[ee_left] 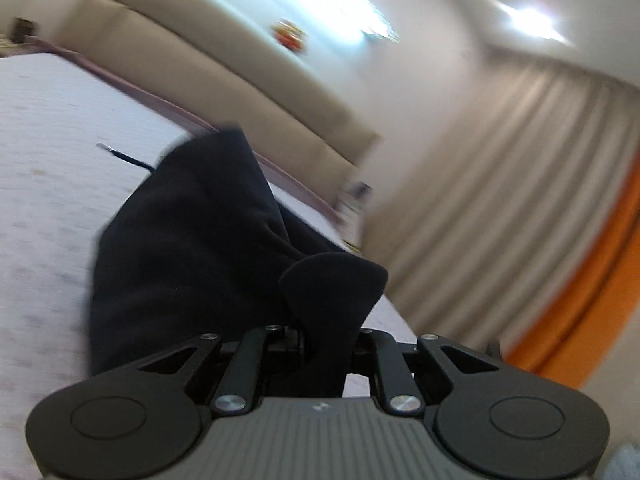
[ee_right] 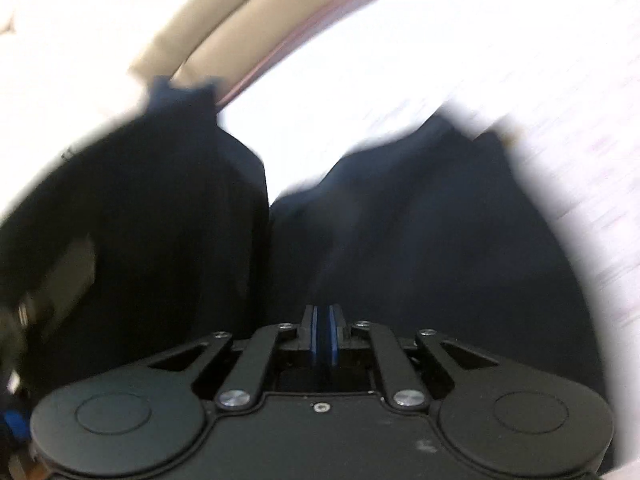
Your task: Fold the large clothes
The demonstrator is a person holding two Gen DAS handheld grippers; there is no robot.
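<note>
A large dark navy garment lies bunched on a pale bed cover. My left gripper is shut on a fold of the garment, which bulges out above the jaws and hides the fingertips. In the right wrist view the same garment fills the middle, partly lifted and blurred. My right gripper has its blue-lined pads pressed close together at the garment's edge; whether cloth is between them is not visible.
A beige padded headboard runs behind the bed. Grey curtains and an orange curtain hang to the right. A thin dark drawstring lies on the cover. Both views are motion-blurred.
</note>
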